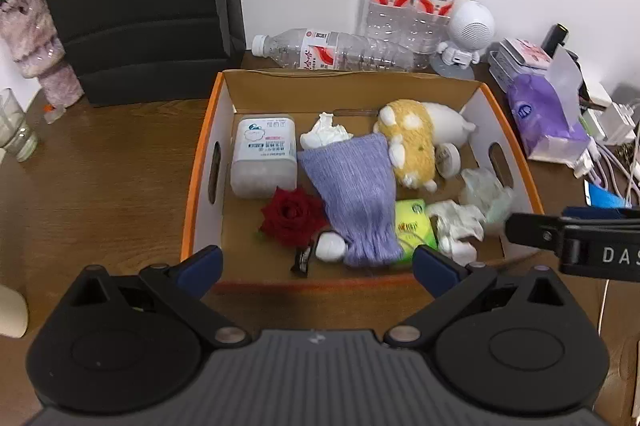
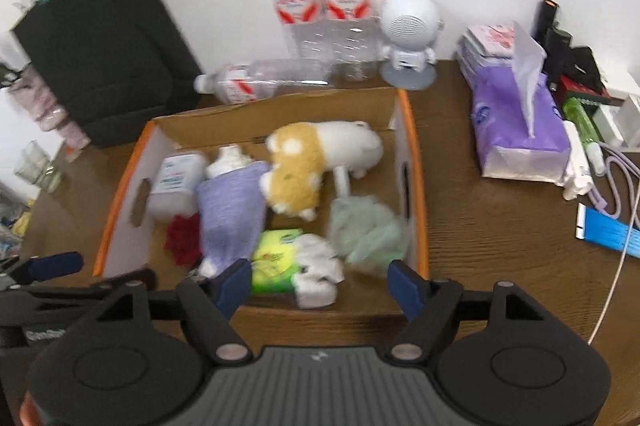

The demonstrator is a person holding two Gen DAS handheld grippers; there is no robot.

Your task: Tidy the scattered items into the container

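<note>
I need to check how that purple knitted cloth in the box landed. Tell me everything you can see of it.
The lavender ribbed knit cloth looks soft and woolly. It lies flat and slanted near the middle of the orange-rimmed cardboard box, flaring toward the near wall. Its far end overlaps a crumpled white tissue; the yellow-and-white plush toy rests against one edge, the red rose sits at the other, and it covers part of the green packet. No gripper touches it.
</note>
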